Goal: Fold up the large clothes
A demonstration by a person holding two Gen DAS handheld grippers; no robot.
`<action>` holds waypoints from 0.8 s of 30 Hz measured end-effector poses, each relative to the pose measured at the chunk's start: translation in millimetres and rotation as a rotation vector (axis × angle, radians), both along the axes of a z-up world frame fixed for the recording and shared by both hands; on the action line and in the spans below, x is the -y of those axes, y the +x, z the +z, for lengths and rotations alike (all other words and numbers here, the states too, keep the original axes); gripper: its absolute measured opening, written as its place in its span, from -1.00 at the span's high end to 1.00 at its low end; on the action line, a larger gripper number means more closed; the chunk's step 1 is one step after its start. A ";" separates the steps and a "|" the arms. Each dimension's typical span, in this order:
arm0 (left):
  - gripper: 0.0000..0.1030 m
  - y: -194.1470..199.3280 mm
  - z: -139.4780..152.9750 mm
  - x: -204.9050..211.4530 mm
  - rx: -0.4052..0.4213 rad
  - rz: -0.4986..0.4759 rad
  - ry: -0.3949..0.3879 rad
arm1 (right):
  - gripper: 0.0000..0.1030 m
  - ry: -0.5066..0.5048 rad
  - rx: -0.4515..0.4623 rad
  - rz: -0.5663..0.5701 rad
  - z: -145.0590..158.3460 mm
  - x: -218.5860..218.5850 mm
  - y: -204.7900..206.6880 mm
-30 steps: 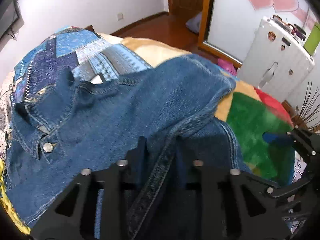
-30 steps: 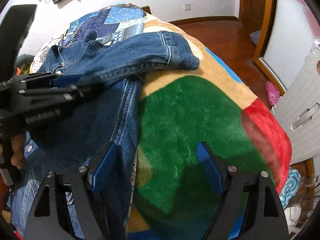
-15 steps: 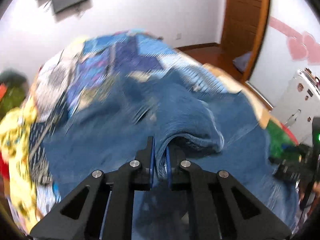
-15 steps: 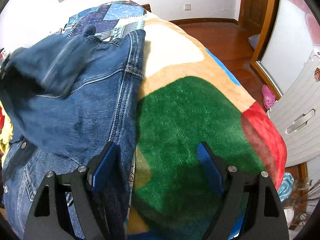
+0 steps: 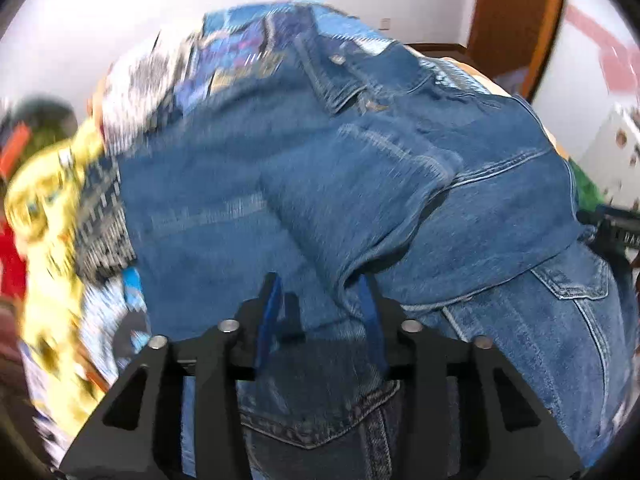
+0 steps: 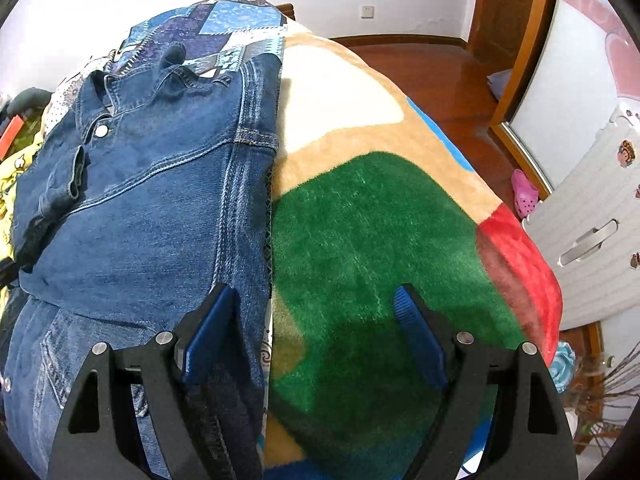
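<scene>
closest to the left wrist camera, the left gripper (image 5: 320, 300) points down at the denim jacket (image 5: 360, 184). its jaws have just been opening, and a folded sleeve (image 5: 352, 216) lies between the blue pads (image 5: 270, 312) with a gap showing on the left side, so the pads no longer press it. this view is blurred. the right gripper (image 6: 320, 324) hangs with its jaws spread wide and nothing held; one finger is over the jacket's right edge, the other over the green patch of the fleece blanket (image 6: 372, 240). the jacket lies flat on the left part of the bed, sleeve folded in across its body. beyond it lies a blue patchwork quilt (image 6: 224, 28). farther right stands a white cabinet (image 6: 592, 216), with a pink shoe (image 6: 524, 192) on the wooden floor.
</scene>
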State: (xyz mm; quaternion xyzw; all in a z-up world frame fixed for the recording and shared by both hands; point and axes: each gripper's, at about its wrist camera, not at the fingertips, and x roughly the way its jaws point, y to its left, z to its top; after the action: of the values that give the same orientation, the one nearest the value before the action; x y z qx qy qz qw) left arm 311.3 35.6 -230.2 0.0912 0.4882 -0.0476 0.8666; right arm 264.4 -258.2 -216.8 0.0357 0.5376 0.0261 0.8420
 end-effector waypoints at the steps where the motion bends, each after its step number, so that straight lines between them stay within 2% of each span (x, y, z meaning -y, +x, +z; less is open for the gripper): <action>1: -0.04 1.3 4.7 6.1 0.017 -0.021 0.017 | -0.55 0.000 0.002 0.000 2.0 -1.3 -0.1; 7: -0.10 17.6 11.8 50.0 0.059 -0.156 0.067 | -0.55 0.022 0.052 -0.004 20.8 0.1 -0.7; 12: -0.10 44.6 -15.1 78.5 0.006 -0.221 0.117 | -0.55 0.023 0.058 0.001 22.5 -1.3 4.4; 14: -0.10 56.2 -27.9 82.0 0.008 -0.211 0.150 | -0.55 0.023 0.050 0.000 19.5 -2.0 6.2; 15: -0.03 60.8 -31.1 80.7 0.008 -0.204 0.149 | -0.55 0.024 0.045 -0.001 18.3 -3.1 6.6; 18: 0.48 65.7 -20.4 68.5 0.041 -0.177 0.026 | -0.55 0.024 0.031 -0.005 12.9 -3.0 6.4; 19: 0.59 65.6 -15.3 64.3 0.050 -0.168 -0.002 | -0.55 0.023 0.026 -0.004 12.3 -2.7 6.0; 20: 0.61 64.9 -7.5 57.5 0.068 -0.154 -0.040 | -0.55 0.019 0.022 -0.005 10.1 -2.8 6.8; 24: 0.65 55.1 24.2 25.9 0.141 -0.066 -0.108 | -0.55 0.005 -0.008 -0.007 0.7 -3.7 8.8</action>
State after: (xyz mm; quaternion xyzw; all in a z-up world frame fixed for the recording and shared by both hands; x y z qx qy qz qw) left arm 366.5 9.7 -206.0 0.0636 0.4194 -0.0958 0.9005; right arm 273.2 -254.5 -216.1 0.0396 0.5406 0.0246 0.8400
